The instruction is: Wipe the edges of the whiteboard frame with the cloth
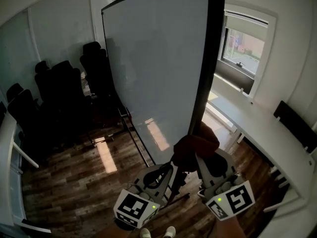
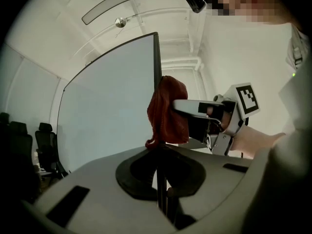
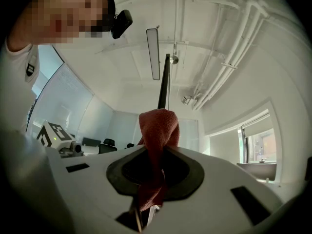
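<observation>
The whiteboard (image 1: 153, 58) stands upright on its stand, its black frame (image 1: 208, 58) running down the right edge. A red cloth (image 1: 195, 144) is bunched around that edge, low down. My right gripper (image 1: 200, 155) is shut on the cloth. In the right gripper view the cloth (image 3: 158, 130) rises out of my right gripper (image 3: 156, 152) against the frame (image 3: 163, 84). My left gripper (image 1: 166, 170) sits just below and left of the cloth. In the left gripper view my left gripper (image 2: 161, 155) is closed around the thin frame edge (image 2: 157, 67), with the cloth (image 2: 167, 113) right above it.
Several black chairs (image 1: 64, 83) crowd the left of the room behind the board. A long white desk (image 1: 257, 123) runs under the window (image 1: 242, 43) at the right. The board's stand base (image 1: 133, 128) lies on the wooden floor (image 1: 74, 177).
</observation>
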`<state>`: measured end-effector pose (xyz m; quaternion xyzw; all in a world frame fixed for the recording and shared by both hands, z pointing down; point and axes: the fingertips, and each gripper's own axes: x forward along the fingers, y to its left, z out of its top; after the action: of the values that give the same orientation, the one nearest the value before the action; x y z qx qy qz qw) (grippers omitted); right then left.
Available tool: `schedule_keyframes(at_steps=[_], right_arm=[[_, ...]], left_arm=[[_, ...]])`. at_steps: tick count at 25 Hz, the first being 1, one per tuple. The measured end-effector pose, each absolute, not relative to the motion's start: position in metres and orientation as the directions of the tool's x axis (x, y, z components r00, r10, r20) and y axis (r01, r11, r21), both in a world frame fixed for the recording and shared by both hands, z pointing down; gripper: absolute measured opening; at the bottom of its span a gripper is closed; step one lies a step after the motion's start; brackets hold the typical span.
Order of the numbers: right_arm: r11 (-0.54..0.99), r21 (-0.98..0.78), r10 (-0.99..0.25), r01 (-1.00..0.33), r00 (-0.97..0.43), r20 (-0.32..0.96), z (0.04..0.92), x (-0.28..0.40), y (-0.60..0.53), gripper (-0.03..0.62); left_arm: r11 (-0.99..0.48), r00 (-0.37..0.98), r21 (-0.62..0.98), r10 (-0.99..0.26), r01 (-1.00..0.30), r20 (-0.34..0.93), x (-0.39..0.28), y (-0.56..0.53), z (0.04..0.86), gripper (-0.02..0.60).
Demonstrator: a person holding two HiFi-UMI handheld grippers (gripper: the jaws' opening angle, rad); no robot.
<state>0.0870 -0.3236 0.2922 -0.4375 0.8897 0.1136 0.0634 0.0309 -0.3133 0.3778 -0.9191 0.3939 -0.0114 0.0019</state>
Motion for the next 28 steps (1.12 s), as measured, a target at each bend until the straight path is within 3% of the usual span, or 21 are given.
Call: schedule_keyframes(at_steps=[28], right_arm=[[0.574,0.085,-0.817,-0.815,-0.576,-0.011,0.440,0.087,-0.329,0.052]], left_arm=[[-0.690,0.691,0.050,-0.719,-0.723,0.068,0.022,-0.318,0.418,0.009]])
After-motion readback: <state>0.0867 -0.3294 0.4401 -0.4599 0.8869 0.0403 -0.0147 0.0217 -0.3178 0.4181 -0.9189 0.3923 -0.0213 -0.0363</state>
